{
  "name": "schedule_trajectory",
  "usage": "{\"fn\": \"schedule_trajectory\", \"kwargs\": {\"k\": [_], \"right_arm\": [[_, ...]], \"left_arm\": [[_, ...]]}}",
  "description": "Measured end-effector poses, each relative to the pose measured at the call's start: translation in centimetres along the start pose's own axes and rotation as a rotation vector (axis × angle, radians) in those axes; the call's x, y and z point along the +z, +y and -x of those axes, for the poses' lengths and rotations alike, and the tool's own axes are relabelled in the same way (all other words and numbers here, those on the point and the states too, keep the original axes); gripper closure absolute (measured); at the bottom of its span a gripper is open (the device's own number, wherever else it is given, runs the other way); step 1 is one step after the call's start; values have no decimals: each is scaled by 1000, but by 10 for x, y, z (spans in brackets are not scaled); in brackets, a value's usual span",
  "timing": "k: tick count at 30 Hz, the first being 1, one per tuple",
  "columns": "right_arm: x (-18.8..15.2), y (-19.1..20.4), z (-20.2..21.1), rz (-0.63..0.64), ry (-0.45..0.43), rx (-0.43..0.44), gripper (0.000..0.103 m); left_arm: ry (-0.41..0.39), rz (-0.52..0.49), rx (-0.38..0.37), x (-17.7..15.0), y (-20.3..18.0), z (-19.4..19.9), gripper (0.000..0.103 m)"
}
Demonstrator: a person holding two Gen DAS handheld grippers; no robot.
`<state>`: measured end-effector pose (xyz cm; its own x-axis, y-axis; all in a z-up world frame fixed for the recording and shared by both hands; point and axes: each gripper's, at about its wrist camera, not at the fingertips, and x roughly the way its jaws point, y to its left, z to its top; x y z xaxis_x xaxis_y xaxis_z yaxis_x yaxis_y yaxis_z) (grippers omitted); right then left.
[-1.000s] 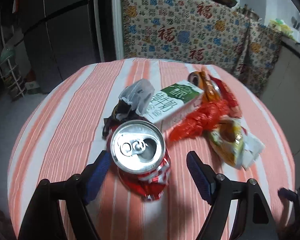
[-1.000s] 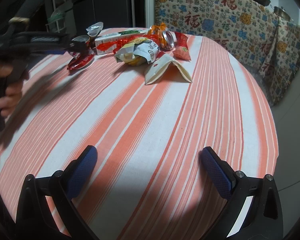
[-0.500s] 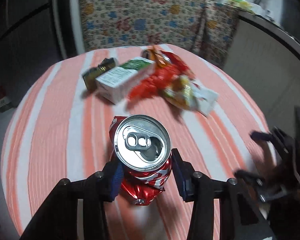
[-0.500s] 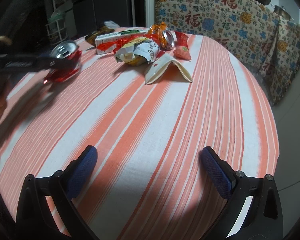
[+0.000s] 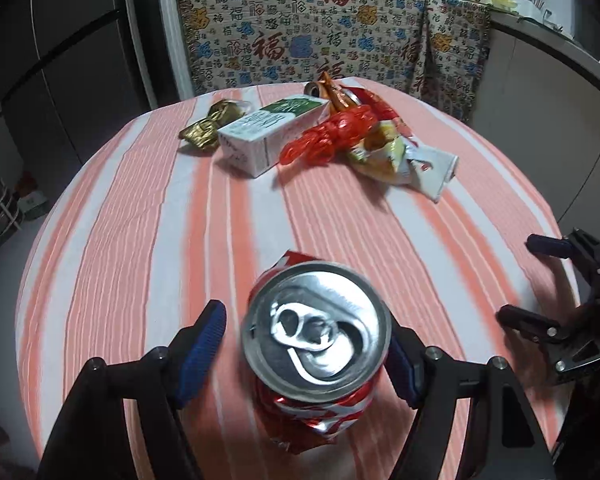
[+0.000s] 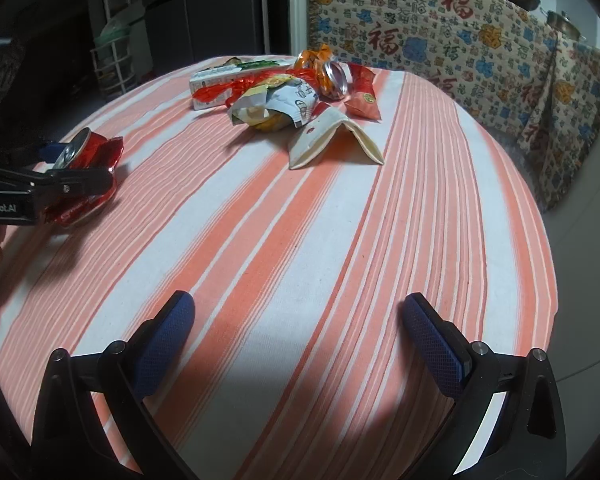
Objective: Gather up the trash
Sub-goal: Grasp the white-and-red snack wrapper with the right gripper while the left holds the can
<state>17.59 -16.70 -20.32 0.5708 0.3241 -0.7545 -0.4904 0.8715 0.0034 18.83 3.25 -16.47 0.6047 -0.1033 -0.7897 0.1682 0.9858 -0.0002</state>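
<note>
The crushed red aluminium drink can (image 5: 316, 356) sits between the left gripper (image 5: 306, 352) jaws at 6 o'clock in the left wrist view. The right pad touches it; a gap shows beside the left pad (image 5: 202, 340), so the jaws look loosened, though motion blur makes this uncertain. The can seems to rest on the round orange-and-white striped worktop (image 6: 300, 240). The right gripper (image 6: 300, 344) hovers with jaws wide and empty. At 12 o'clock lie a white-and-green milk carton (image 5: 270, 134) and crumpled snack wrappers (image 6: 276, 104).

Crushed can (image 5: 316, 344) glossy metal; tablecloth (image 6: 300, 240) woven cloth.
</note>
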Motion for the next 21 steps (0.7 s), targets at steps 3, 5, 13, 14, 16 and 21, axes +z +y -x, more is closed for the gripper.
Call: {"fn": "schedule_trajectory", "kwargs": {"k": [3,5,13,14,16,21], "right_arm": [[0,-1,-1,-1,5,4,0],[2,-2,-2,7,18,14,0],[21,-36,-11,-83,26,7,1],[27,-37,-16,-84,41,13,1],[37,-35,-25,-72,62,18,1],[68,-32,-44,-62,51,31,0]], "left_arm": [[9,36,-11,-7,10,-3,28],[22,59,-26,-11,15,-8,28],[7,9,-12,-13,10,-12,18],[6,9,-12,-13,10,-12,18],[5,7,-9,-13,9,-12,18],[6,8,-12,-12,10,-12,17]]}}
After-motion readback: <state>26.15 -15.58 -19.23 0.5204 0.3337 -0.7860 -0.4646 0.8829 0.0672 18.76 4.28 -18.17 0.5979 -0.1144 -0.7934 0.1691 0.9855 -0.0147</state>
